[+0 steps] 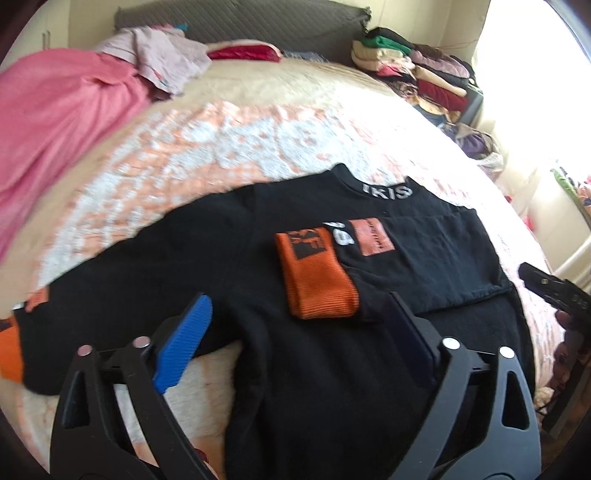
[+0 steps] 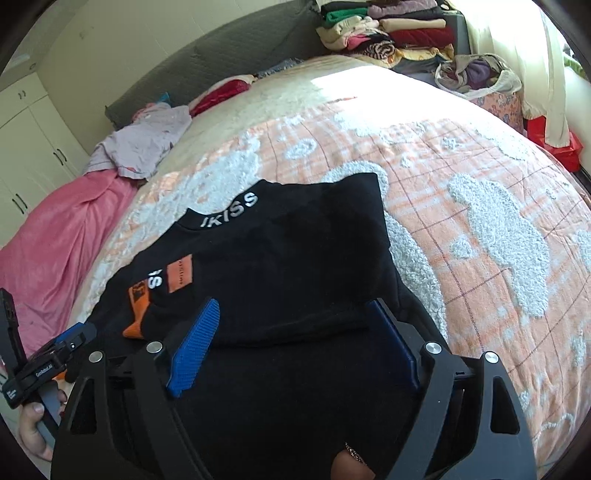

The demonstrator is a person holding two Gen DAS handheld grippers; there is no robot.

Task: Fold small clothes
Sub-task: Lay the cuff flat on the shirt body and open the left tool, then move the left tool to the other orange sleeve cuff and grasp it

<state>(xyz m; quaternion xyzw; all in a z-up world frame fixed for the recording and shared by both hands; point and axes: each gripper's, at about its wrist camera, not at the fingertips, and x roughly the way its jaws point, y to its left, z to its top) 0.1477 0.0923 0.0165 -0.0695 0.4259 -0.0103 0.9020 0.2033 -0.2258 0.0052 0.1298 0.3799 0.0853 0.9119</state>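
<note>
My left gripper (image 1: 295, 321) has its jaws spread wide with nothing pinched between them; the blue pads hang over the lower part of the black sweatshirt (image 1: 369, 369) without pressing on it. My right gripper (image 2: 291, 328) is just as wide, its jaws empty too, poised above the same garment's near half. From the left wrist view I see the sweatshirt lying flat on the bed (image 1: 221, 147), one sleeve folded in across the chest so that its orange cuff (image 1: 317, 280) sits just ahead of my left jaws, beside an orange patch (image 1: 373, 236) and some white lettering. The other sleeve stretches out to the left, ending in another orange cuff (image 1: 11, 350) at the picture's edge. The collar, printed in white letters, points away from me toward the headboard (image 1: 240, 18). In the right wrist view the garment's right side is already folded inward over the body. The bed carries a peach and white textured blanket (image 2: 461, 184); a pink sheet (image 1: 55, 122) and a pale lilac garment (image 1: 166, 55) lie at its far left, and a stack of folded clothes (image 2: 388, 29) stands by the far right corner near the window.
</note>
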